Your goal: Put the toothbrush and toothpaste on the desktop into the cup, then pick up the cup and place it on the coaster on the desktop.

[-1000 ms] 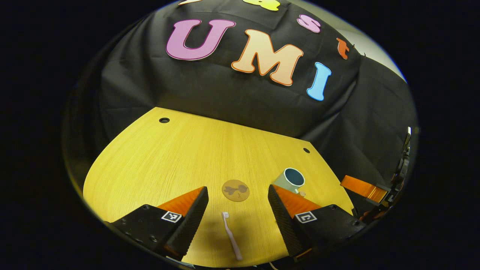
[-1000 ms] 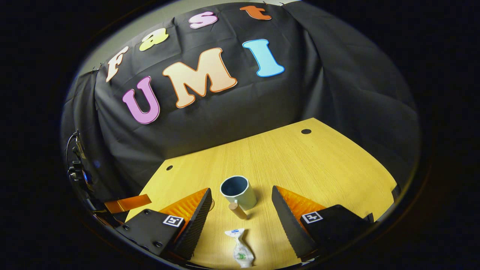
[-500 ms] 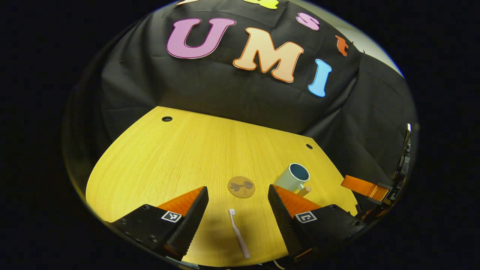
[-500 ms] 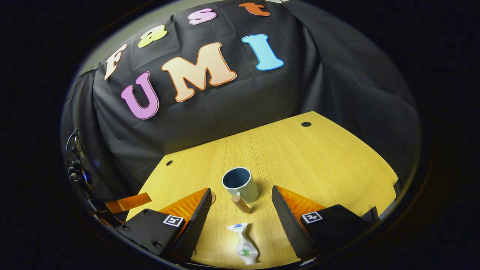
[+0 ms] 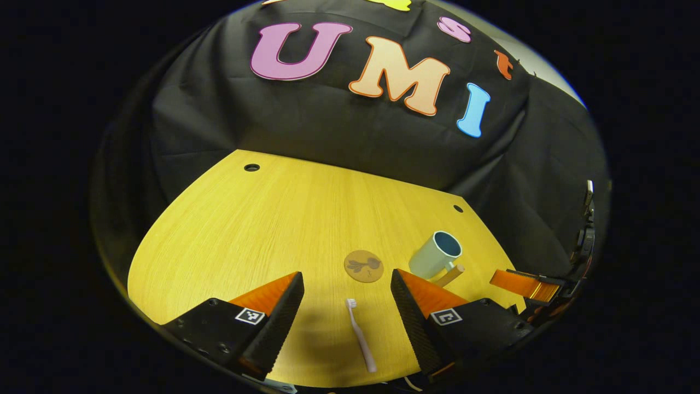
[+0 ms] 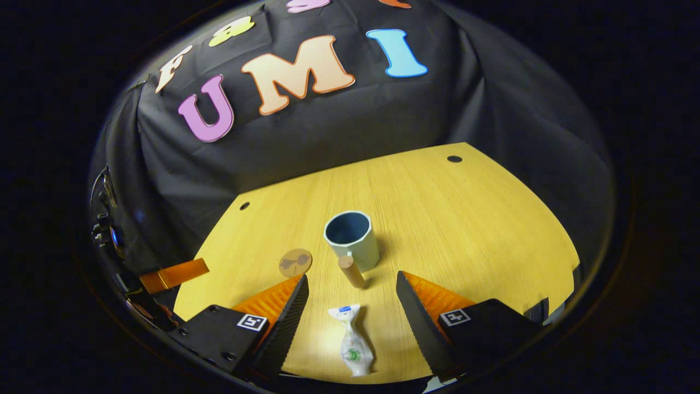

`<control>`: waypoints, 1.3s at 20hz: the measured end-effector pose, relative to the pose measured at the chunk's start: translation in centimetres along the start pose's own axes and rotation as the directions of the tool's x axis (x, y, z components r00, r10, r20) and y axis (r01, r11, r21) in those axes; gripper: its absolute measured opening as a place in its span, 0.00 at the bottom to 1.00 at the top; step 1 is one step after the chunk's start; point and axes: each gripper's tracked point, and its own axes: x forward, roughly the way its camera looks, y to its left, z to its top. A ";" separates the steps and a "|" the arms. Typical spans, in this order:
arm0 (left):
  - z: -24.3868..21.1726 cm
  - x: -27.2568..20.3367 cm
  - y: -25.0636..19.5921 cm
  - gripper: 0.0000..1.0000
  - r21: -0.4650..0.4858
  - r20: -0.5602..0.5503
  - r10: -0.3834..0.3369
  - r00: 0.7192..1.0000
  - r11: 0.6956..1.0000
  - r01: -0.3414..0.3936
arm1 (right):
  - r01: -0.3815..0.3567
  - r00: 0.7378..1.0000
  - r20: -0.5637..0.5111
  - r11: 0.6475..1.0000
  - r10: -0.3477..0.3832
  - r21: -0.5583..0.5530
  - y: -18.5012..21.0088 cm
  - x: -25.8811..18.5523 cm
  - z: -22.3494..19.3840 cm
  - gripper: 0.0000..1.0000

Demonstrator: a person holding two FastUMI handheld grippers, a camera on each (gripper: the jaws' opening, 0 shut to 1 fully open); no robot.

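Yellow wood-grain bench carries everything, nothing gripped. Left claw is spread wide and empty, hanging above the pink toothbrush, which lies flat on the bench between its fingers, bristle end pointing away toward the coaster. Coaster is a round brown disc with a dark motif, just beyond the brush head. Pale green cup with a blue inside stands upright to the right of the coaster, its wooden peg handle sticking out toward the near edge. Right claw is also spread wide and empty, above the crumpled white toothpaste tube, which lies flat between its fingers near the bench's front edge. In the right gripper view the cup sits beyond the tube, handle toward the camera, coaster to its left; the other claw's orange finger shows at far left
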 end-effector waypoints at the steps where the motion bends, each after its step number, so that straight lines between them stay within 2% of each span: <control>1: -0.1 -0.1 0.2 0.93 -0.002 -0.002 0.008 1.000 1.000 -0.008 | -0.004 0.999 -0.035 1.000 0.004 -0.012 0.2 0.4 -0.8 0.98; 2: -0.3 -0.1 0.5 0.94 -0.005 -0.004 0.017 1.000 1.000 -0.017 | -0.009 0.998 -0.067 1.000 0.008 -0.023 0.4 0.7 -1.3 0.98; 3: -0.5 -0.2 0.8 0.94 -0.008 -0.006 0.025 1.000 1.000 -0.025 | -0.013 0.995 -0.099 0.999 0.009 -0.034 0.7 1.2 -2.1 0.94; 4: -0.6 -0.4 1.1 0.93 -0.011 -0.009 0.033 0.999 0.999 -0.034 | -0.017 0.991 -0.131 0.999 0.011 -0.044 0.9 1.7 -2.7 0.98; 6: -1.1 -0.7 1.6 0.93 -0.016 -0.016 0.050 0.999 0.999 -0.050 | -0.024 0.979 -0.202 0.998 0.011 -0.064 1.0 2.4 -4.2 0.99; 7: -1.4 -0.7 1.9 0.93 -0.020 -0.020 0.058 0.998 0.998 -0.058 | -0.025 0.972 -0.235 0.997 0.007 -0.076 1.1 3.0 -5.0 0.94; 8: -1.7 -1.0 2.2 0.93 -0.024 -0.024 0.066 0.997 0.997 -0.067 | -0.026 0.964 -0.266 0.996 0.002 -0.088 1.1 3.4 -5.6 0.94; 9: -1.9 -1.2 2.5 0.93 -0.029 -0.030 0.076 0.997 0.997 -0.077 | -0.024 0.954 -0.299 0.995 -0.007 -0.101 1.0 3.7 -6.4 0.99; 16: -3.9 -1.5 4.8 0.93 -0.065 -0.072 0.142 0.987 0.987 -0.146 | -0.020 0.878 -0.475 0.990 -0.050 -0.140 0.9 5.5 -10.0 0.98; 17: -4.2 -1.5 4.9 0.93 -0.067 -0.077 0.149 0.986 0.986 -0.155 | -0.015 0.868 -0.492 0.988 -0.062 -0.151 0.7 5.6 -10.4 0.97; 18: -4.5 -1.6 5.2 0.94 -0.069 -0.081 0.155 0.985 0.985 -0.161 | -0.014 0.857 -0.510 0.987 -0.070 -0.159 0.7 5.7 -10.8 0.88; 19: -4.7 -1.6 5.4 0.94 -0.070 -0.086 0.161 0.983 0.983 -0.167 | -0.016 0.846 -0.528 0.987 -0.073 -0.161 0.8 5.8 -11.3 0.88; 20: -4.9 -1.6 5.5 0.96 -0.072 -0.092 0.165 0.982 0.982 -0.172 | -0.018 0.836 -0.543 0.986 -0.077 -0.167 0.8 5.7 -11.5 0.92; 21: -5.1 -1.7 5.7 0.94 -0.075 -0.096 0.170 0.981 0.981 -0.177 | -0.019 0.826 -0.557 0.985 -0.081 -0.171 0.8 5.8 -12.0 0.86; 22: -5.3 -1.8 5.9 0.94 -0.078 -0.100 0.175 0.980 0.980 -0.183 | -0.018 0.820 -0.565 0.984 -0.088 -0.178 0.8 5.8 -12.2 0.84; 23: -5.3 -1.9 6.0 0.94 -0.081 -0.103 0.179 0.978 0.979 -0.187 | -0.017 0.814 -0.572 0.982 -0.095 -0.187 0.7 5.9 -12.5 0.75; 24: -5.3 -2.0 6.3 0.93 -0.084 -0.107 0.181 0.978 0.978 -0.191 | -0.017 0.810 -0.578 0.982 -0.096 -0.186 0.8 5.9 -12.5 0.83; 25: -5.3 -2.1 6.4 0.94 -0.083 -0.110 0.183 0.977 0.978 -0.193 | -0.016 0.808 -0.581 0.983 -0.097 -0.185 0.9 6.0 -12.7 0.72; 26: -5.4 -2.1 6.4 0.94 -0.080 -0.112 0.184 0.977 0.978 -0.193 | -0.014 0.806 -0.584 0.982 -0.101 -0.188 0.9 6.0 -12.6 0.65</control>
